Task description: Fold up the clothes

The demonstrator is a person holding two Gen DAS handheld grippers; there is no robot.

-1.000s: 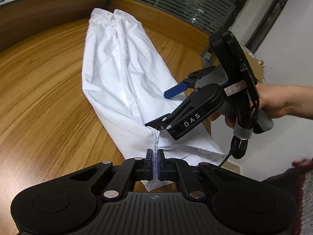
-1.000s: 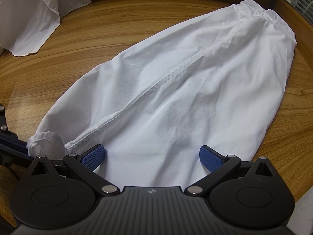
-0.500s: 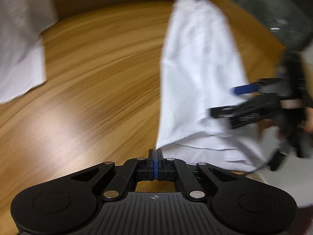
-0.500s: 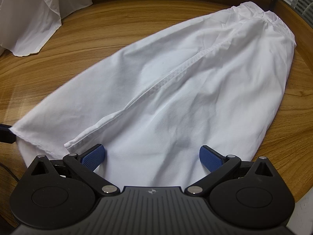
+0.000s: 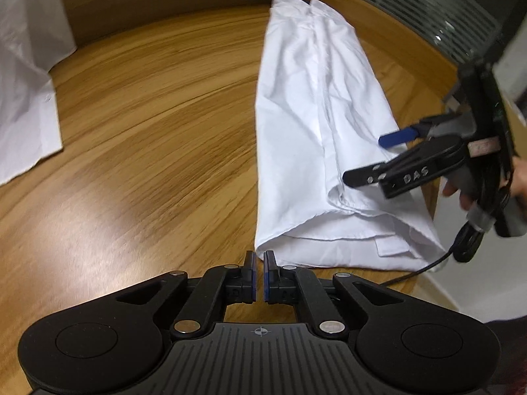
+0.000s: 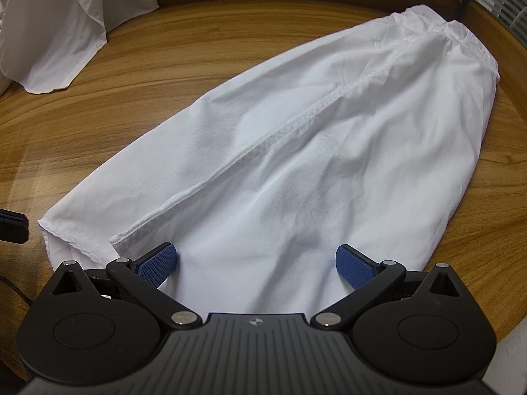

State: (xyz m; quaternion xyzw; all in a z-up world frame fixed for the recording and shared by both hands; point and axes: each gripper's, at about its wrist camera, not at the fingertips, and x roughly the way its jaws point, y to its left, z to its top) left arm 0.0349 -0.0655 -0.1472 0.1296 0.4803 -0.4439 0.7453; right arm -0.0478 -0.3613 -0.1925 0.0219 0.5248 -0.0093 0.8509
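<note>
A white garment [image 5: 306, 125] lies folded lengthwise on the wooden table [image 5: 148, 125], its hem end nearest me. It also shows in the right wrist view [image 6: 329, 151] with a seam down its middle. My left gripper [image 5: 259, 276] sits just off the hem's left corner, its blue pads a narrow gap apart and holding nothing. My right gripper [image 6: 257, 263] is wide open, hovering over the hem end, empty. It shows from the side in the left wrist view [image 5: 388, 154].
Another white cloth [image 5: 23, 75] lies at the table's far left, also seen in the right wrist view [image 6: 62, 23]. A raised wooden rim [image 5: 388, 29] and a slatted panel run behind the garment. The table edge is near the right gripper.
My left gripper has let go of the hem corner and its pads have parted slightly. The corner now lies on the table. The right gripper stays open over the hem.
</note>
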